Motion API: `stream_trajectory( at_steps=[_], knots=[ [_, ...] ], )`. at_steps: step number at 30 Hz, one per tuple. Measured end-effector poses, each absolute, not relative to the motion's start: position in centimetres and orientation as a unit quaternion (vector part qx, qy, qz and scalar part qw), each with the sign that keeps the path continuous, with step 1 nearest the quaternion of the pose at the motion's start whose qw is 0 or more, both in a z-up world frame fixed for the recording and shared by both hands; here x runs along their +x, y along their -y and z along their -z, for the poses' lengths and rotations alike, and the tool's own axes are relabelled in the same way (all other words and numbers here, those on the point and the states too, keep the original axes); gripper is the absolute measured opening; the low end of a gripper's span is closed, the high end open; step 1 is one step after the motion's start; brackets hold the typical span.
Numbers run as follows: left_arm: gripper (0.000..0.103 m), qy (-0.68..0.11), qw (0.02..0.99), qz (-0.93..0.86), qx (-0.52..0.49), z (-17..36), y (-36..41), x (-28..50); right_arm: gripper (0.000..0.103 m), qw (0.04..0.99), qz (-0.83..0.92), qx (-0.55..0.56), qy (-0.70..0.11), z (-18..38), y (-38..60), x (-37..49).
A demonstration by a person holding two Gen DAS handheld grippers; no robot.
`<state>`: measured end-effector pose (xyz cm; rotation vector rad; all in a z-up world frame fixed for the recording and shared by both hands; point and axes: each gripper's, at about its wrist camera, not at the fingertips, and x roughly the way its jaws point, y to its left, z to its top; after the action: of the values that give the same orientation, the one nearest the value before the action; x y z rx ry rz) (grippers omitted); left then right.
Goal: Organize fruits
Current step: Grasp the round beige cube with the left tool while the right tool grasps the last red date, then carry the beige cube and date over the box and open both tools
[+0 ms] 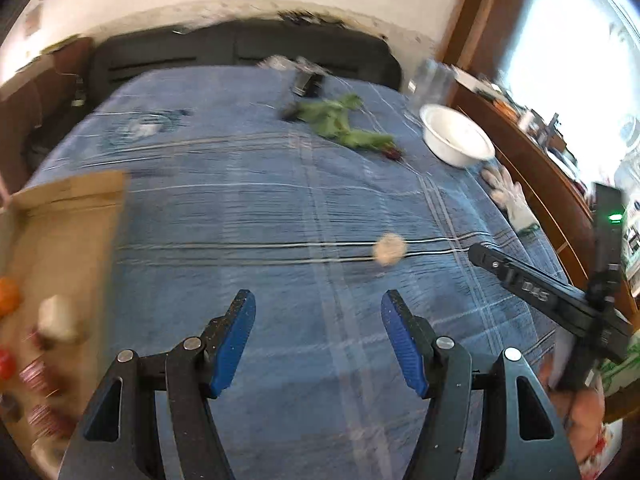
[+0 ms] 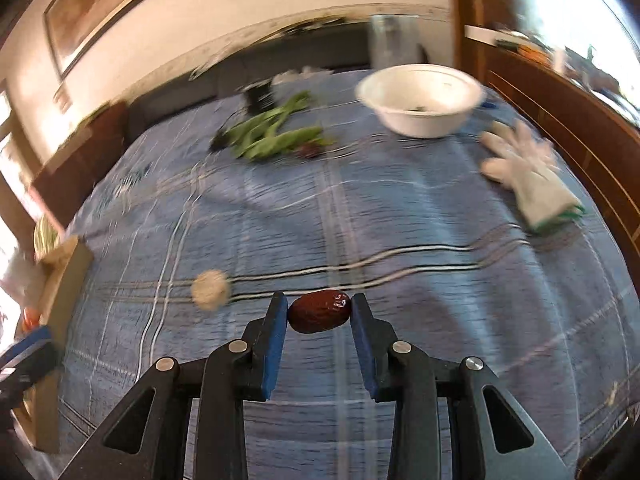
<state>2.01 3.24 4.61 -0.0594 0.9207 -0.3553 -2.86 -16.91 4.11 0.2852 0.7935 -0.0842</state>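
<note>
A blue plaid cloth [image 2: 400,216] covers the table. The right gripper [image 2: 319,314] pinches a wrinkled, dark red-brown fruit [image 2: 319,311] above its near edge; the left gripper [image 1: 318,334] gapes empty. Blurred: a pale round lump [image 2: 210,290], greens [image 2: 272,136], a far-right white bowl [image 2: 420,98]

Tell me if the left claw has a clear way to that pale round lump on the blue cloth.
Probably yes: the left claw is open and empty, and only bare blue cloth lies before the pale round lump.
</note>
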Motion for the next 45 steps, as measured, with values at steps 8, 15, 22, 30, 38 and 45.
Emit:
stream_trajectory(
  at_steps=[8,15,22,30,38,45],
  knots=[
    [0.056,-0.432,0.877,0.209,0.022,-1.5,3.9,6.5,0.035,0.900,0.044,0.188,-0.392,-3.5,19.5,-2.4],
    [0.027,-0.432,0.873,0.224,0.032,-0.8,4.1,6.8,0.035,0.903,0.041,0.179,-0.389,-3.5,18.6,-1.9],
    [0.027,-0.420,0.882,0.213,-0.008,-2.6,1.8,5.6,0.035,0.917,0.014,0.162,-0.364,-4.3,16.9,-2.3],
    [0.027,-0.391,0.901,0.181,-0.056,-7.5,-6.8,0.4,0.035,0.932,-0.011,0.112,-0.343,-4.9,13.4,-3.1],
    [0.027,-0.412,0.907,0.044,-0.069,-8.8,-20.7,-0.4,0.035,0.935,-0.049,0.077,-0.342,-6.1,8.4,-3.7],
    [0.028,-0.435,0.896,-0.021,-0.086,-7.2,-27.9,1.6,0.036,0.919,-0.171,0.037,-0.353,-9.7,-2.9,-3.1]
  ],
)
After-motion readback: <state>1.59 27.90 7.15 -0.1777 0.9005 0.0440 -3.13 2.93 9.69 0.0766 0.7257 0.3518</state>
